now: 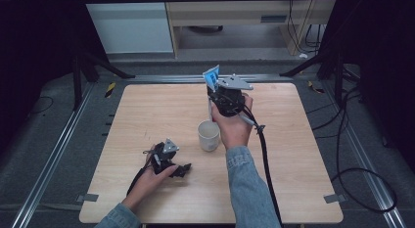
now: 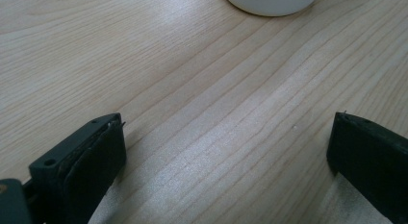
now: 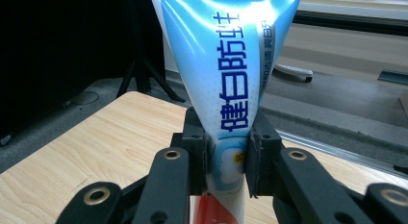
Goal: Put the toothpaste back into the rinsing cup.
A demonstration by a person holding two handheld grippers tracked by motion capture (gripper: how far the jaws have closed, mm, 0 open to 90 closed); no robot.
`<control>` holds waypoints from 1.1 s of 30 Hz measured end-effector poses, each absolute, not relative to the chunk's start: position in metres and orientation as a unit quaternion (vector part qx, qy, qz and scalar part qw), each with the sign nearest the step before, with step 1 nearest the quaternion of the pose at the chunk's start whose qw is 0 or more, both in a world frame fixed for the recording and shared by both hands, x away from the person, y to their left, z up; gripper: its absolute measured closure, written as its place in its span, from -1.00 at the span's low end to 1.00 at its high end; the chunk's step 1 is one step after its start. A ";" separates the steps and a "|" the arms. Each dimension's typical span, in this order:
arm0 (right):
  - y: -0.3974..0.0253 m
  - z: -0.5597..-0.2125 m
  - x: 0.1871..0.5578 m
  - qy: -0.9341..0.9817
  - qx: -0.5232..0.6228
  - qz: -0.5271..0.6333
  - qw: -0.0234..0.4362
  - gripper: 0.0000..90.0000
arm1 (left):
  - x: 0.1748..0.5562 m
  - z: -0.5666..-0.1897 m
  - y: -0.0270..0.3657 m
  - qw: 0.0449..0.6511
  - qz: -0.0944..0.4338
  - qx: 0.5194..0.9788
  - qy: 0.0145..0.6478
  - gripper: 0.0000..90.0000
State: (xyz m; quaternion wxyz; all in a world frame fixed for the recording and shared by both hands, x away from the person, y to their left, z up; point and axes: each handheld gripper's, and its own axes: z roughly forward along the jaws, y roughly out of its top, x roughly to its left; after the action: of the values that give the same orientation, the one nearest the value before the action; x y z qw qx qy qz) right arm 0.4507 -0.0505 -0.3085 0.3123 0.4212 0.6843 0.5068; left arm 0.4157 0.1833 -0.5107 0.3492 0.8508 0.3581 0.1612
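A pale wooden table [image 1: 147, 115] stands on grey flooring inside a dark metal frame, with cupboards behind. In the right gripper view the two black jaws are clamped on a blue-and-white toothpaste tube [image 3: 226, 75], pinching it low on its body, above the red part at the bottom edge; the tube's long axis runs up and away from the jaws, its wide crimped end on top. From above, the right gripper [image 1: 214, 81] is held high over the far middle of the table, the tube's blue end poking up beyond it. A white cup [image 1: 209, 135] stands upright below and nearer the person, just beside the right hand [image 1: 232, 125], so this hand is probably the nearer one for lowering the tube in. That forearm reaches forward in a denim sleeve, wrist cocked up. The left gripper [image 1: 183, 170] rests low on the near-left table, jaws wide apart over bare wood, with the cup's base beyond them.
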 end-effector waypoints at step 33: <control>-0.042 -0.349 0.449 0.684 0.429 0.516 0.286 0.63 | 0.416 -0.511 0.184 0.350 0.161 0.850 0.358 -1.00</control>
State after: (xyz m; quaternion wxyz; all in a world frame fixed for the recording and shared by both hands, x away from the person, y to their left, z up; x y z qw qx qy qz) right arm 0.4488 -0.0419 -0.3488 0.2861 0.4295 0.6838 0.5158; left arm 0.4156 0.1836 -0.5108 0.3501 0.8503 0.3584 0.1612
